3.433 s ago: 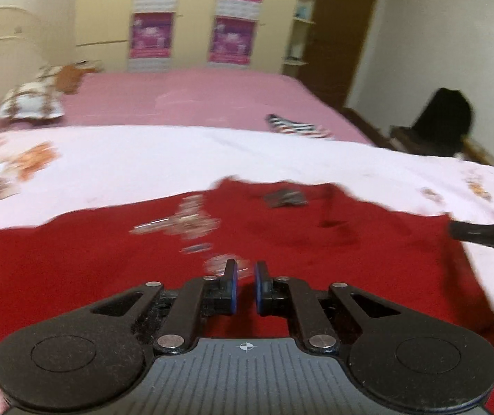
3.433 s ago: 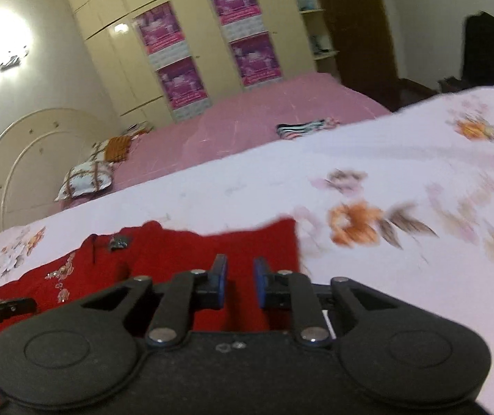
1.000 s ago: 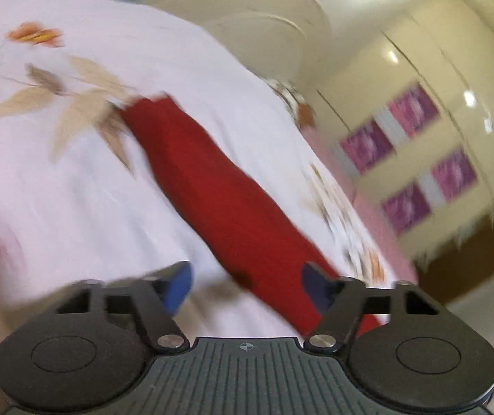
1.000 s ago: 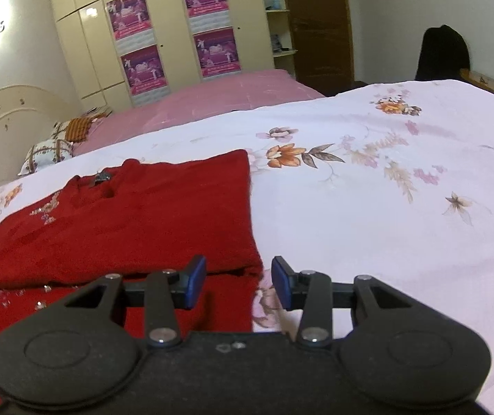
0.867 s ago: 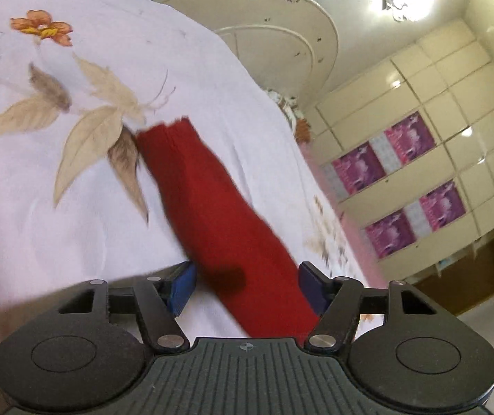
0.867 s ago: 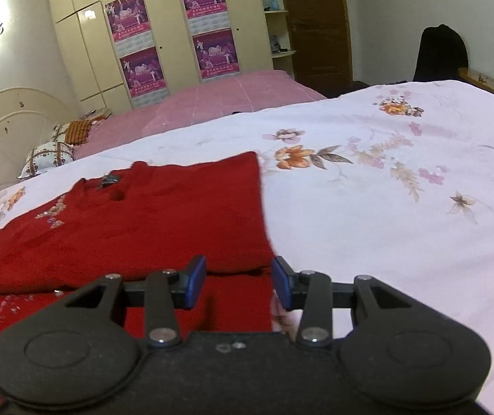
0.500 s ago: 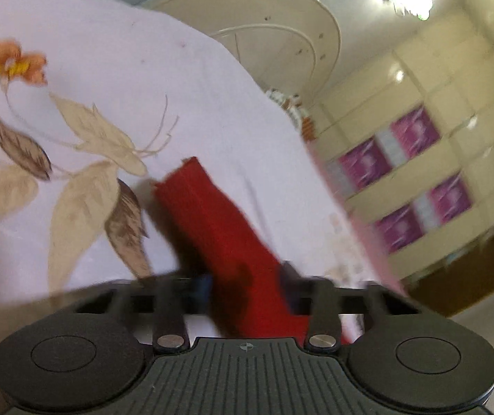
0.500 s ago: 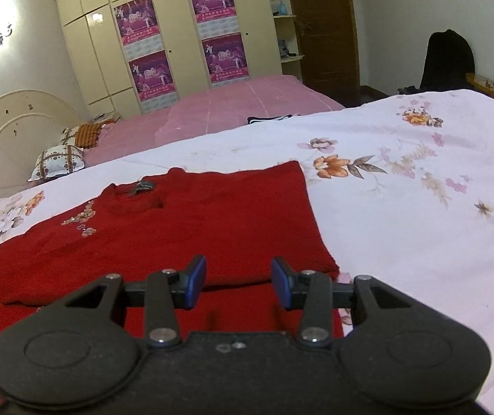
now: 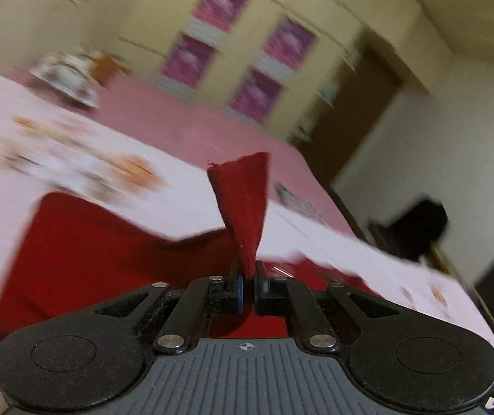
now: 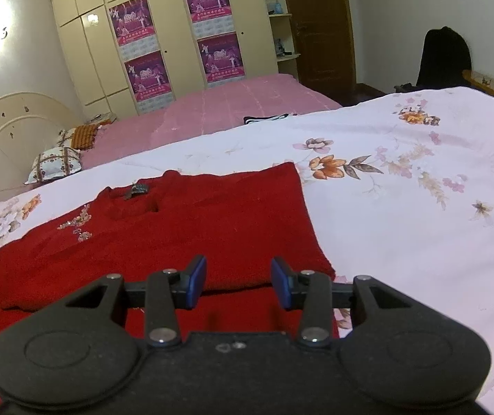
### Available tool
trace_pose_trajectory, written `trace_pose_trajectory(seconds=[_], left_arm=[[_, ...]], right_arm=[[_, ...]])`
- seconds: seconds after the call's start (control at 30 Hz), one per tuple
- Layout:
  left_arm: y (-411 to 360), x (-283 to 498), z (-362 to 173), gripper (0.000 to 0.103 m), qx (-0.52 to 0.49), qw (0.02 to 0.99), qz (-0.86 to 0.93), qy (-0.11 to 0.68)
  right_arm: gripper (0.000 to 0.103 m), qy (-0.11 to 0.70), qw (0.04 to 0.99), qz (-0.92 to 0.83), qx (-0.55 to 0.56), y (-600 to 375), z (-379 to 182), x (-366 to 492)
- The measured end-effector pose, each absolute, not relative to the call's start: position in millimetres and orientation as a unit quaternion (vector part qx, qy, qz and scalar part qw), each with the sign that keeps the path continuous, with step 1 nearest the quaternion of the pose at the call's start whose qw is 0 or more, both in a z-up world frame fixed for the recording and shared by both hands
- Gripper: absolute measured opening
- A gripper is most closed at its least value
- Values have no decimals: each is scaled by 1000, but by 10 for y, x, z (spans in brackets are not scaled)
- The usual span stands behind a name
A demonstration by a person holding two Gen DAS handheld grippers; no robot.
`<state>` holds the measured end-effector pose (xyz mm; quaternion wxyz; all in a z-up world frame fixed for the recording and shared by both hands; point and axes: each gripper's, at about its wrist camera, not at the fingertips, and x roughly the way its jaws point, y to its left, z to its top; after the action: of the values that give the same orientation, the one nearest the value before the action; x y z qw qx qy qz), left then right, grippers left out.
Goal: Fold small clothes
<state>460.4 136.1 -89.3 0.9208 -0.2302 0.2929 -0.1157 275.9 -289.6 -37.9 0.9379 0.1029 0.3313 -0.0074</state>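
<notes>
The left gripper was wide open a moment ago, with the red sleeve lying flat on the flowery bedsheet between its fingers. Its jaws have just been closing, and now they are pinched tight on that sleeve. The cuff end sticks up out of the fingers toward 12 o'clock, like a little red flag. The room behind it is smeared, so this hand looks to be swinging fast. I think that means the sleeve is off the bed and on its way over the body of the red sweater, so this is the sleeve fold. The right gripper has not changed: its blue pads stand partly open with nothing between them, and it hovers just above the near edge of the sweater. In the right wrist view the sweater lies flat on the sheet, with one side already folded in so its edge at 3 o'clock is straight. Its neck with the small tag points away toward 11 o'clock, and the bottom hem is down at 6 o'clock under the gripper. So its long line runs from 6 o'clock up to about 11 o'clock.
</notes>
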Motion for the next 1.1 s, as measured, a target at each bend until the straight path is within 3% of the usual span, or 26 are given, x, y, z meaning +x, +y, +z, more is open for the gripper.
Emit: trace_pose_trajectory(seconds=[0.23, 0.47, 0.53, 0.57, 0.6, 0.93, 1.1], left_arm=[[-428, 4632, -1069, 5, -120, 909, -165, 363], [-1152, 4295, -1166, 7, -19, 917, -157, 367], [-1108, 4188, -1074, 41, -3, 917, -170, 360], [-1081, 4152, -1041, 64, -7, 917, -183, 355], [-1068, 4065, -983, 68, -8, 922, -184, 340], [537, 3338, -769, 68, 13, 954, -10, 298], [1134, 3304, -900, 68, -22, 946, 51, 318]], right_arm=[[40, 327, 935, 16, 134, -3162, -385, 2869], [42, 337, 923, 37, 184, -3467, -439, 2942], [42, 342, 915, 48, 209, -3498, -482, 2987], [42, 344, 911, 54, 219, -3493, -496, 3008], [41, 346, 908, 60, 228, -3479, -506, 3030], [39, 385, 849, 126, 339, -3070, -750, 3349], [25, 395, 841, 99, 358, -2887, -883, 3457]])
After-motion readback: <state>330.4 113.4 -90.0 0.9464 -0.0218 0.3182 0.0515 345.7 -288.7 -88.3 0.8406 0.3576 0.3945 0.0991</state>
